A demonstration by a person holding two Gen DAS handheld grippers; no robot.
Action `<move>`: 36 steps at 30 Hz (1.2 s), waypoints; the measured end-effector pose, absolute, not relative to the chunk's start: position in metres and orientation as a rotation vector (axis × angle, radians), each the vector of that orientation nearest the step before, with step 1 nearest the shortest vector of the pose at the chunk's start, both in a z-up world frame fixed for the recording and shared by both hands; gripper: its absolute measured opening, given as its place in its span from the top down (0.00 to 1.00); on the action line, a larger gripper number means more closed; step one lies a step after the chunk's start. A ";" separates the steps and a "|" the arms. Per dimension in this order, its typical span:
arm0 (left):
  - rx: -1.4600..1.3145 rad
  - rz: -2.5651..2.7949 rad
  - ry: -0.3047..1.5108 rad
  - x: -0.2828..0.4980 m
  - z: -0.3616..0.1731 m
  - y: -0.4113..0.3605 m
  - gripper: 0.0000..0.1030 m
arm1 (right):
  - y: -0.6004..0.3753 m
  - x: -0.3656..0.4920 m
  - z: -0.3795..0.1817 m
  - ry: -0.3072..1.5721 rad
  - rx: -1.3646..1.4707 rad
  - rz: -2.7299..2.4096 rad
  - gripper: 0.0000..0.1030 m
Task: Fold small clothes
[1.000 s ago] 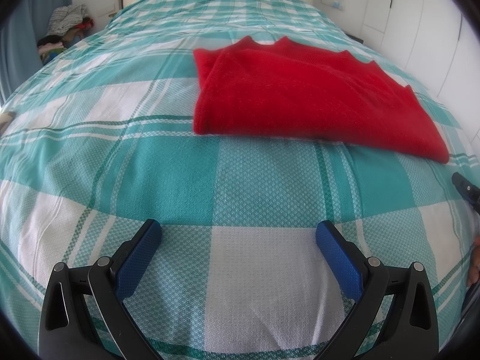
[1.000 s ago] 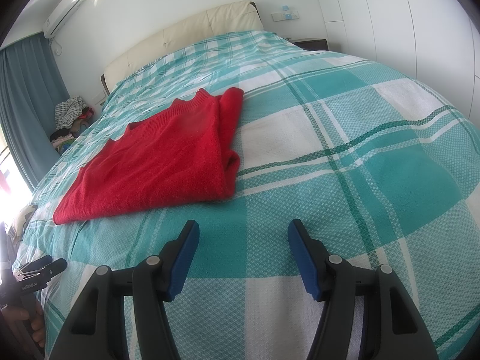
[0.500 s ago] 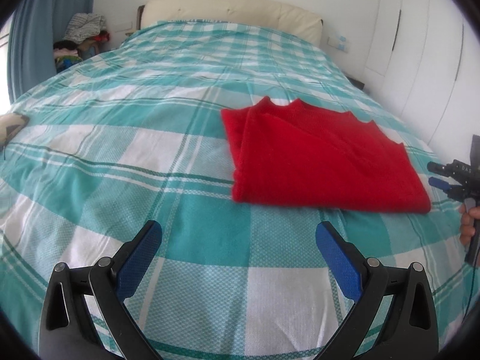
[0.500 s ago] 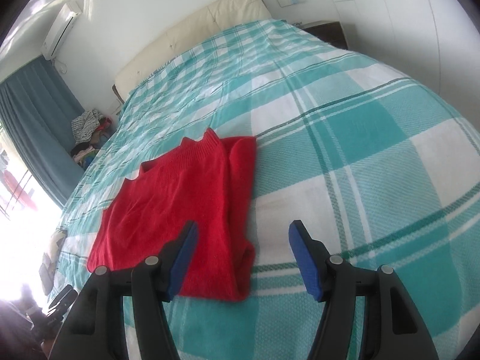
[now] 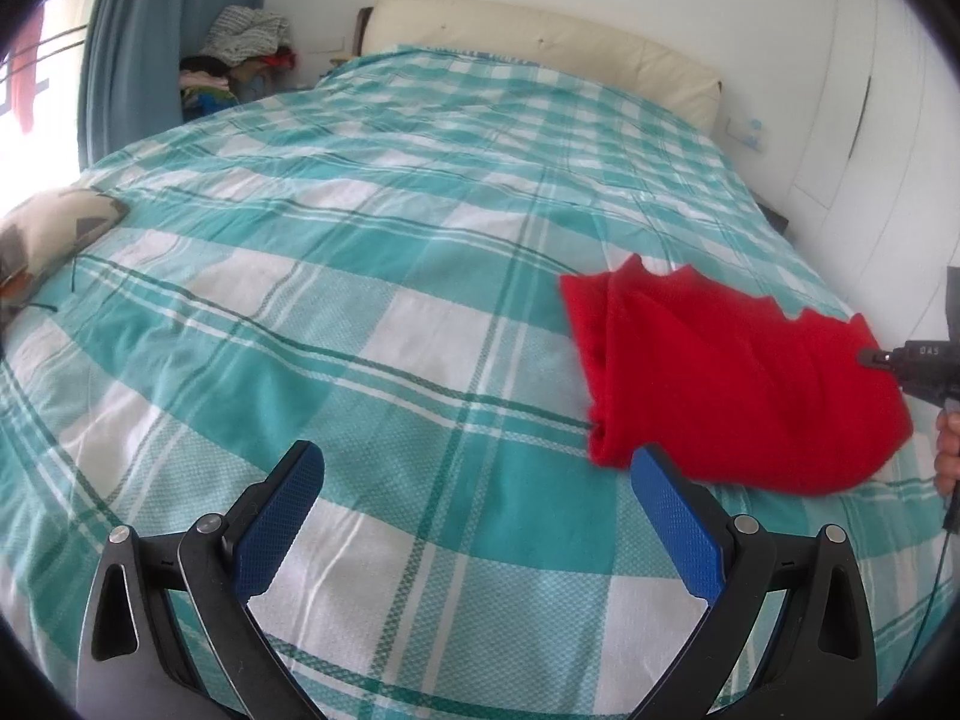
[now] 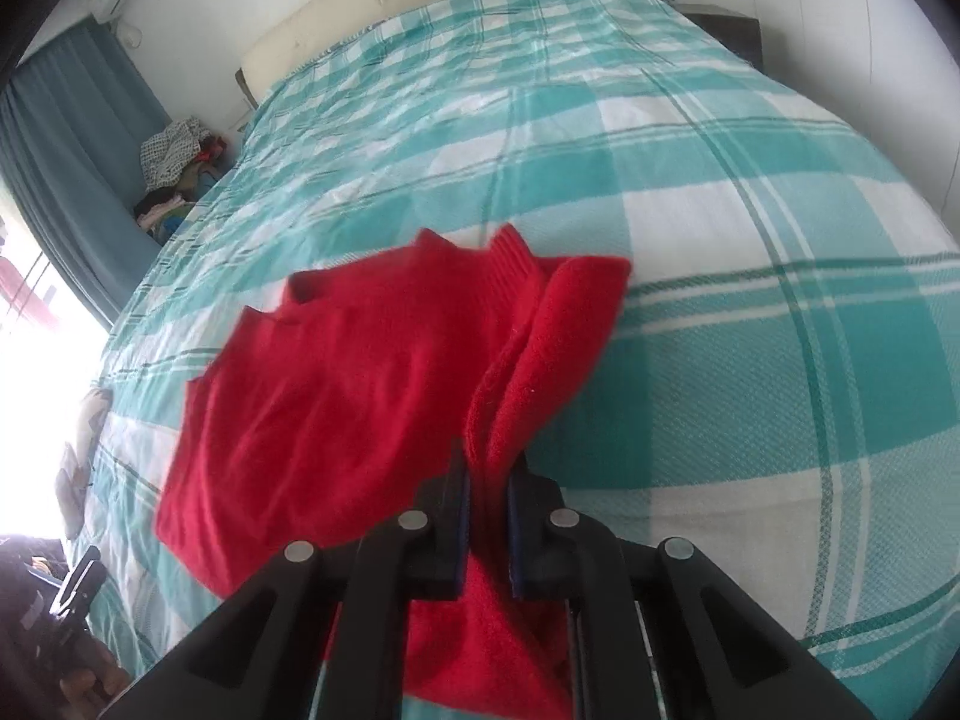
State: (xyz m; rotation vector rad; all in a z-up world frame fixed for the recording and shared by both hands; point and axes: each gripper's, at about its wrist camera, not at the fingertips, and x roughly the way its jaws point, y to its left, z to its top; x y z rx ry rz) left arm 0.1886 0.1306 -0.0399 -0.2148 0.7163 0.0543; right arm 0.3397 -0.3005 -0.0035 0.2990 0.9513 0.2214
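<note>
Right tongs (image 6: 487, 489) have just closed, now clamped on my red sweater's (image 6: 360, 372) folded edge; left tongs (image 5: 474, 516) apart, empty; next fold can start.

A home bedroom: a wide bed (image 5: 372, 276) under a teal-and-white checked cover fills most of both views, with a cream padded headboard (image 5: 540, 54) at its far end against a white wall. Blue curtains (image 5: 156, 30) hang at the far left beside a bright window, a heap of clothes (image 5: 240, 66) sits next to them, and white wardrobe doors (image 5: 864, 108) line the right side
</note>
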 end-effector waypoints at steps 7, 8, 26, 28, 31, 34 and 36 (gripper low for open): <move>-0.287 0.131 0.700 0.189 -0.040 0.160 0.01 | -0.173 0.371 0.025 0.967 0.301 0.383 0.91; -0.296 0.139 0.701 0.190 -0.041 0.163 0.01 | -0.155 0.375 0.020 0.975 0.297 0.395 0.91; -0.367 0.138 0.704 0.190 -0.038 0.175 0.01 | -0.053 0.384 -0.056 1.143 0.382 0.553 0.57; -0.371 0.140 0.706 0.190 -0.039 0.176 0.01 | -0.061 0.383 -0.046 1.123 0.453 0.601 0.48; -0.385 0.137 0.709 0.189 -0.039 0.178 0.01 | -0.073 0.378 -0.024 1.074 0.463 0.625 0.48; -0.396 0.129 0.715 0.188 -0.040 0.178 0.01 | -0.083 0.366 -0.001 1.016 0.336 0.607 0.48; -0.399 0.122 0.720 0.189 -0.040 0.177 0.01 | -0.091 0.355 0.007 0.980 0.212 0.557 0.48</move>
